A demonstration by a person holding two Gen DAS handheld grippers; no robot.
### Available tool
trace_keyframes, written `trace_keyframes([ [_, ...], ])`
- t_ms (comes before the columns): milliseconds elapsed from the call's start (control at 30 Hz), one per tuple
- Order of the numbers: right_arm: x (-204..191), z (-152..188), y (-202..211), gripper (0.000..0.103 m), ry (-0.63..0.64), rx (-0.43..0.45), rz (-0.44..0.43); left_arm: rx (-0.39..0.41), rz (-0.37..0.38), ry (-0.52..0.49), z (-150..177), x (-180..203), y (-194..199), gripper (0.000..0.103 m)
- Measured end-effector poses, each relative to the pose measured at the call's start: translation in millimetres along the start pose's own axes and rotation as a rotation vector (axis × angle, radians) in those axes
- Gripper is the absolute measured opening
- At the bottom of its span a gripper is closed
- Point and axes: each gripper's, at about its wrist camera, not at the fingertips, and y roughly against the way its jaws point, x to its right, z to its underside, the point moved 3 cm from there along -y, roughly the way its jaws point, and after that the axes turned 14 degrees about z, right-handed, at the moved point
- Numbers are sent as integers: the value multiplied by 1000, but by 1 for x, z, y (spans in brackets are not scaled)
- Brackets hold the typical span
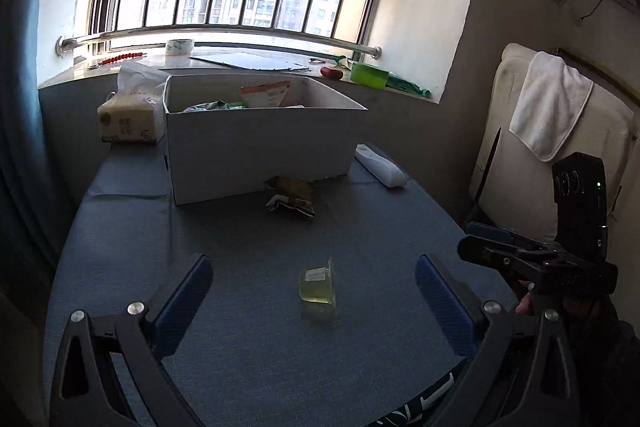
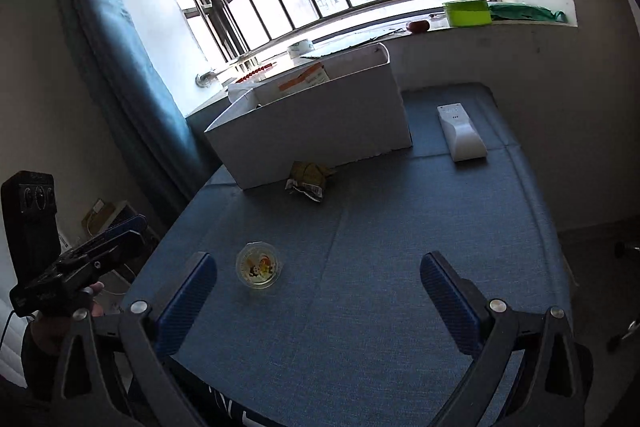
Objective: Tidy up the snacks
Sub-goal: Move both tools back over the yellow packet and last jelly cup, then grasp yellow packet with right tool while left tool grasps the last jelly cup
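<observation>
A small clear jelly cup (image 1: 317, 286) with a cartoon lid stands on the blue table (image 1: 248, 347), between and just ahead of my open, empty left gripper (image 1: 314, 285). It also shows in the right wrist view (image 2: 258, 266), left of my open, empty right gripper (image 2: 319, 277). A crumpled yellow snack packet (image 1: 292, 197) lies against the front of the white box (image 1: 260, 147), which holds several snack packs, one orange-and-white. The packet (image 2: 309, 179) and box (image 2: 320, 131) also show in the right wrist view. The right gripper (image 1: 480, 243) appears at the right in the left wrist view.
A tissue pack (image 1: 130, 115) stands left of the box. A white remote-like device (image 2: 460, 133) lies right of it. The windowsill holds a tape roll (image 1: 179, 47), a green container (image 2: 467, 13) and a red object (image 2: 417, 26). A towel-draped chair (image 1: 552, 131) stands at right; a blue curtain (image 2: 120, 67) hangs at left.
</observation>
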Motion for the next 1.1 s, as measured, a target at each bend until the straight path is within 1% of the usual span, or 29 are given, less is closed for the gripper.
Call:
trace_keyframes([
  [67, -14, -3, -16, 103, 65, -24, 6, -12, -1, -5, 2, 2, -4, 103],
  [200, -41, -26, -53, 103, 178, -44, 6, -33, 2, -10, 5, 1, -10, 103],
  [267, -54, -38, -76, 103, 223, -62, -3, -41, 3, -4, 6, -1, -12, 103],
  [400, -76, -58, -128, 103, 301, -123, 28, -56, 2, 10, 9, -7, -16, 103],
  [533, -88, -66, -169, 103, 362, -182, 82, -73, -3, 14, 12, -11, -18, 103],
  [600, -91, -65, -183, 103, 375, -218, 83, -81, -2, 21, 13, -14, -19, 103],
  [633, -91, -65, -188, 103, 387, -221, 87, -84, -3, 24, 14, -15, -20, 103],
  [667, -92, -65, -190, 100, 395, -220, 88, -86, -4, 27, 14, -16, -20, 103],
  [733, -92, -63, -195, 56, 403, -234, 90, -96, -4, 33, 16, -19, -23, 103],
  [767, -92, -64, -193, 56, 398, -230, 88, -99, -6, 33, 17, -19, -24, 103],
  [800, -92, -63, -192, 50, 402, -232, 78, -102, -7, 33, 18, -19, -25, 103],
  [833, -92, -63, -189, 40, 407, -228, 71, -104, -4, 34, 18, -19, -25, 103],
  [900, -88, -64, -186, 39, 401, -231, 53, -110, 0, 36, 19, -20, -29, 103],
  [933, -87, -63, -182, 37, 403, -226, 51, -116, 0, 32, 19, -20, -31, 103],
  [1000, -83, -63, -172, 36, 399, -216, 46, -130, 7, 22, 18, -20, -36, 103],
  [1100, -73, -64, -151, 36, 344, -196, 27, -182, 3, 3, 18, -21, -50, 103],
])
